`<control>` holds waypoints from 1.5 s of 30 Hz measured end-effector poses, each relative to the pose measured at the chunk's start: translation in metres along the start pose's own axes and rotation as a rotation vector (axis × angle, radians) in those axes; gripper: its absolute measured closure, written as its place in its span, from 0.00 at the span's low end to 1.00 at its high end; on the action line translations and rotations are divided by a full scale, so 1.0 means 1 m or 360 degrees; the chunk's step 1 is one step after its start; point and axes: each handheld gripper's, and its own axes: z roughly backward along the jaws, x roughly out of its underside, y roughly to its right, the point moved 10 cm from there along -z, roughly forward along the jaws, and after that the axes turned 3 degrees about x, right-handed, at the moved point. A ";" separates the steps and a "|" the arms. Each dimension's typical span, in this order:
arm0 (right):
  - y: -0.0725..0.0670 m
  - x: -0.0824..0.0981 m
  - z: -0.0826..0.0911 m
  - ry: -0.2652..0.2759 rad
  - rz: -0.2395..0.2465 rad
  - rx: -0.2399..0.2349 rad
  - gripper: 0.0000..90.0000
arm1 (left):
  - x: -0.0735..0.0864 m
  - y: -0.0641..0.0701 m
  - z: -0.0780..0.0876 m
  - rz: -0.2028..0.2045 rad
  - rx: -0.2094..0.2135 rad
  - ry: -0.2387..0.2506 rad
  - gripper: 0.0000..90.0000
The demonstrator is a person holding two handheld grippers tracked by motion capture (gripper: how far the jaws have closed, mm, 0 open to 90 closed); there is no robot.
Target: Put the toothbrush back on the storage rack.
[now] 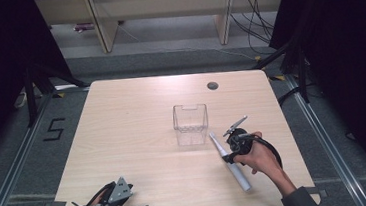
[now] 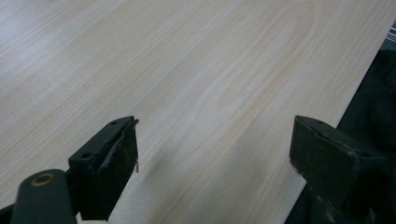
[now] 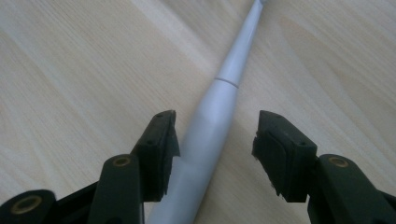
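The right gripper (image 3: 212,140) straddles a grey-white electric toothbrush (image 3: 219,107), its jaws wide with the handle lying between them. One jaw sits just beside the handle, perhaps touching; the other stands clear. Nothing is clamped yet.

In the high view the toothbrush (image 1: 230,161) lies flat on the surface (image 1: 134,137) at about 4 o'clock from centre, its slim head end pointing toward 11 o'clock and its thick handle end toward 5 o'clock. The right gripper (image 1: 233,146) sits over its upper half. A clear box (image 1: 191,124) stands upright and looks empty just past the head end, near the middle of the surface and apart from the brush.

The left gripper (image 1: 110,205) rests at the near edge, around 7 o'clock, well apart from both things. In its own view the left gripper (image 2: 215,158) has wide jaws over bare wood, holding nothing.

Judged from this, the work is at an early stage: the approach is made, the grasp is not. Closing on the handle, lifting, and presumably setting the brush into the box all remain.
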 end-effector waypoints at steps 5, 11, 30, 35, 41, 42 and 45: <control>-0.004 0.004 -0.003 -0.0073 -0.0030 0.0005 0.53 | 0.000 0.000 0.000 0.0019 -0.0002 0.0003 0.16; -0.002 0.004 -0.009 -0.0093 0.0058 0.0023 0.53 | 0.000 0.000 0.000 0.0019 -0.0003 0.0004 0.16; 0.003 0.013 -0.017 -0.0220 0.0065 0.0011 0.65 | 0.000 0.000 0.000 0.0021 -0.0003 0.0004 0.16; 0.007 0.016 -0.015 -0.0265 0.0062 0.0000 0.72 | 0.000 0.000 0.000 0.0021 -0.0003 0.0007 0.16; 0.015 0.018 -0.014 -0.0332 0.0066 0.0018 0.73 | 0.000 0.000 0.000 0.0020 -0.0002 0.0008 0.16; 0.015 0.019 -0.013 -0.0354 0.0053 0.0024 0.73 | 0.000 0.000 0.000 0.0013 -0.0001 0.0010 0.16; 0.017 0.018 -0.014 -0.0336 0.0119 0.0023 0.74 | 0.000 0.001 0.000 0.0024 -0.0001 0.0010 0.16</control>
